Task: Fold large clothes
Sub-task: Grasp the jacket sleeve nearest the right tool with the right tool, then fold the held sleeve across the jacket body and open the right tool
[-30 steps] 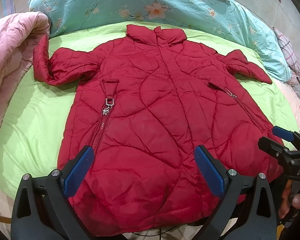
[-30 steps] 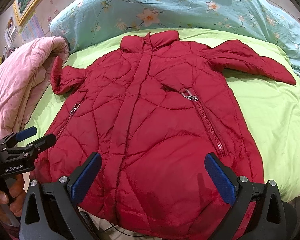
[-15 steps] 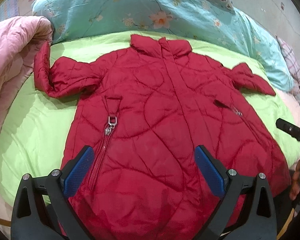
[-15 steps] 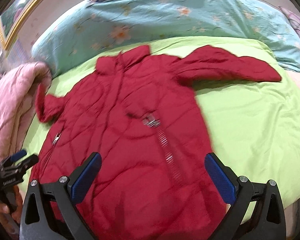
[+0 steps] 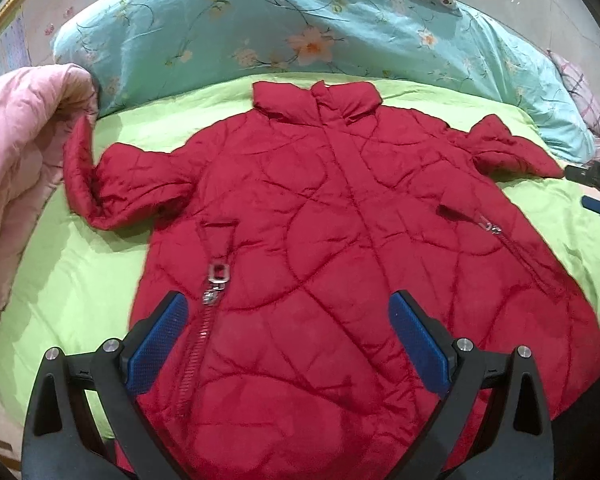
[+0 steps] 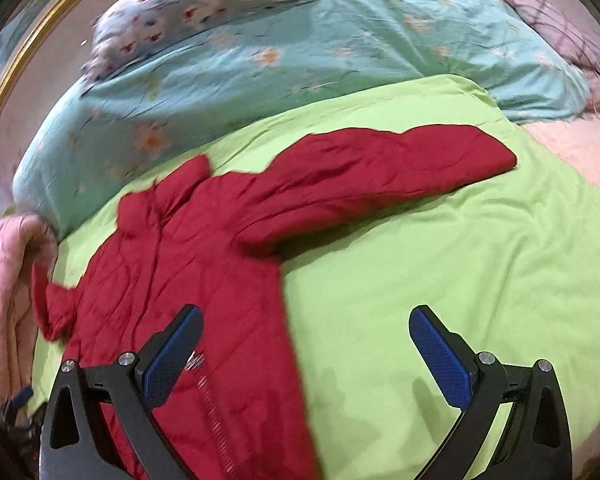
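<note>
One red coat (image 5: 340, 248) lying flat, collar toward pillows (image 5: 300, 28)

Lighting: even, indoor, moderately bright; shadows soft. Left wrist view: sharp. Right wrist view: motion-blurred throughout. Both views: strong fisheye curvature, dark vignetted corners.

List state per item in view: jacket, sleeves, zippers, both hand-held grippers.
Red quilted jacket: spread flat, front up, unfolded, on the green sheet.
Front placket: closed up to the collar.
Left sleeve: bent, cuff turned up against the pink quilt.
Right sleeve: stretched out straight.
Pocket zippers: closed.
Left hand-held gripper: open, empty, over the hem.
Right hand-held gripper: open, empty.
</note>
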Demonstrator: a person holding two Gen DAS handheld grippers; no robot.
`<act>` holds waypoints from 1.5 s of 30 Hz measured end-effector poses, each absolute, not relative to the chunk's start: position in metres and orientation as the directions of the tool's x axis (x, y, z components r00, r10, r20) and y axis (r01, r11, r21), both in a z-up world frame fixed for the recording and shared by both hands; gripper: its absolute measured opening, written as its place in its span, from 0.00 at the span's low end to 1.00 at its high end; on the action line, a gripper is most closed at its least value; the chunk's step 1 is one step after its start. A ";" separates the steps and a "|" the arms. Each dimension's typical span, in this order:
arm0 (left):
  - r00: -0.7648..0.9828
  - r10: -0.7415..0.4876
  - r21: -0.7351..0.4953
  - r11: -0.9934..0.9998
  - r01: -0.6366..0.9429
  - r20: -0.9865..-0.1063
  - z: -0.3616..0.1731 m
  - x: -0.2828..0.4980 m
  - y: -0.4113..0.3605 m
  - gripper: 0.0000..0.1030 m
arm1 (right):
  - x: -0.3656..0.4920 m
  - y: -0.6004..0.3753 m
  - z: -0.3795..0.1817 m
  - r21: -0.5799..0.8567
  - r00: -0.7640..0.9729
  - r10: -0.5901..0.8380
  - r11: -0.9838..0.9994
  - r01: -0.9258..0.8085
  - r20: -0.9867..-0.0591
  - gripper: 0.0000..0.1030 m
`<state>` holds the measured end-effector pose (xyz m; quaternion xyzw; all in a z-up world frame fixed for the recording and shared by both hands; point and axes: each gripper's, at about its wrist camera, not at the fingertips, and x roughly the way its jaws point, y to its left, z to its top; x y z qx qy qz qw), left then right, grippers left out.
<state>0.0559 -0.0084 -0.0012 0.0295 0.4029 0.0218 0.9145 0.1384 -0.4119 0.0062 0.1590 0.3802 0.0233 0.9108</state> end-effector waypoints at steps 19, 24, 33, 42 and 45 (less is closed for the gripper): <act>0.612 -0.039 -0.090 0.995 -0.052 -0.790 -0.023 0.113 -0.009 0.98 | 0.256 -0.577 -0.054 0.487 0.722 0.051 0.771 0.411 -0.690 0.54; 0.595 -0.031 -0.079 0.995 -0.054 -0.803 -0.031 0.116 -0.009 0.98 | 0.283 -0.601 -0.071 0.513 0.710 0.053 0.728 0.454 -0.702 0.49; 0.574 -0.046 -0.090 0.995 -0.049 -0.817 -0.040 0.123 -0.007 0.98 | 0.303 -0.595 -0.069 0.516 0.724 0.060 0.742 0.428 -0.687 0.09; 0.575 -0.062 -0.109 0.993 -0.046 -0.816 -0.041 0.120 -0.003 0.98 | 0.292 -0.525 -0.005 0.450 0.791 0.121 0.869 0.208 -0.600 0.06; 0.575 -0.071 -0.125 0.991 -0.055 -0.815 -0.041 0.119 0.004 0.98 | 0.290 -0.489 0.014 0.442 0.798 0.184 0.890 0.112 -0.573 0.06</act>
